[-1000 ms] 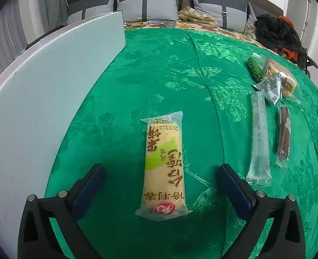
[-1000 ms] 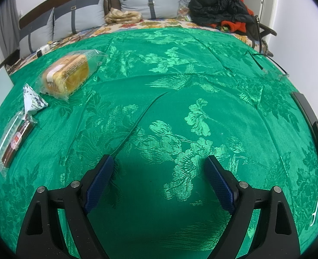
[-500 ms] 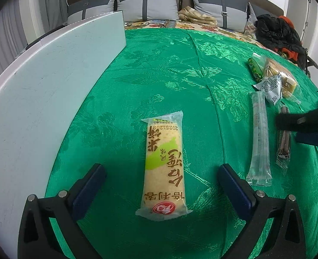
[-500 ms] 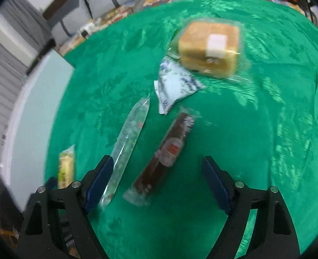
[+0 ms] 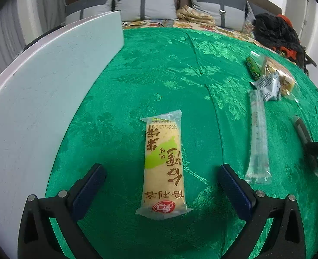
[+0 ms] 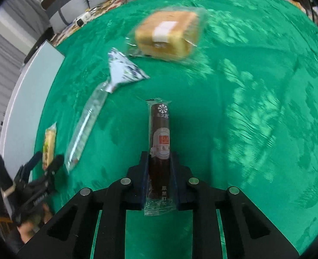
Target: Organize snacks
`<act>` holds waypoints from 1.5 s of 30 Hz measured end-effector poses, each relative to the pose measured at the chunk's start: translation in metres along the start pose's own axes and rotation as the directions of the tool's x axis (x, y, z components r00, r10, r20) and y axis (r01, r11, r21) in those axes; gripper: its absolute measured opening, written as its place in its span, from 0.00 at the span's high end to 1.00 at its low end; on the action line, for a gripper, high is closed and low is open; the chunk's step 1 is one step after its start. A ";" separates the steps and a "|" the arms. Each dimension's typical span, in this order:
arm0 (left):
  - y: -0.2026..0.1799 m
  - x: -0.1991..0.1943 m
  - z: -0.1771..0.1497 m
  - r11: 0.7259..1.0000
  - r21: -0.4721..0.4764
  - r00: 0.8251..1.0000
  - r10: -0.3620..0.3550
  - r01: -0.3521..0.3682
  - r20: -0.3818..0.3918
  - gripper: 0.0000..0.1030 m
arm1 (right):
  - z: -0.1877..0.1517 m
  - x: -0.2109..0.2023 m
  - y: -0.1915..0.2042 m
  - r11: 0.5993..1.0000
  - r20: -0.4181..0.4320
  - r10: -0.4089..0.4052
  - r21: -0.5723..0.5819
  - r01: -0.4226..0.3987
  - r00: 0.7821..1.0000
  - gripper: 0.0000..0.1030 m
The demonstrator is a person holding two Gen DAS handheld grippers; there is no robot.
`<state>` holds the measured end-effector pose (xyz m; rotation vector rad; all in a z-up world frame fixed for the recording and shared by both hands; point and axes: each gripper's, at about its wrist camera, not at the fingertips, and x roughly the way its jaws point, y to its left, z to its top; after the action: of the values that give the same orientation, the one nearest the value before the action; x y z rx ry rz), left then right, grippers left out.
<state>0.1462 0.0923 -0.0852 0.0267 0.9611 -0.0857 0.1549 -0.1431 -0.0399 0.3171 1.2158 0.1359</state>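
Yellow rice-cracker pack: upside down to the left wrist camera, brown Chinese characters, 米饼 and 倍利客 among them, date stamp 20251208 near its far seal, red round logo at the near end. Brown bar: white flower mark on top, red square seal with 楂, lower down 原果打%; smaller print too fine to read.

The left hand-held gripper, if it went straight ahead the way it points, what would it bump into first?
Probably the yellow rice cracker packet. It lies lengthwise between the open fingers of the left hand-held gripper, on the green cloth. Height above the cloth is unclear, so it might pass over.
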 end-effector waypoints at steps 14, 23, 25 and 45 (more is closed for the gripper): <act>0.021 -0.020 0.006 0.995 -0.061 0.994 -0.085 0.081 -0.073 0.72 | -0.004 -0.005 0.003 0.999 0.005 -0.022 -0.034 0.022 1.000 0.82; 0.030 -0.114 -0.002 0.961 -0.184 0.979 -0.201 0.205 0.039 0.72 | -0.008 -0.043 0.015 0.964 0.036 0.256 0.070 -0.258 0.966 0.82; 0.045 -0.136 0.005 0.960 -0.195 0.978 -0.190 0.202 0.081 0.72 | -0.001 -0.053 0.046 0.944 0.038 0.326 0.040 -0.327 0.945 0.82; 0.243 -0.173 -0.024 0.867 -0.377 0.933 0.359 -0.326 0.018 0.22 | -0.004 -0.062 0.334 0.766 -0.051 0.517 -0.419 -0.488 0.854 0.38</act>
<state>0.0485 0.3467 0.0395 -0.1520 0.8584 0.4230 0.1514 0.1578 0.1184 0.2608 0.9750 0.8431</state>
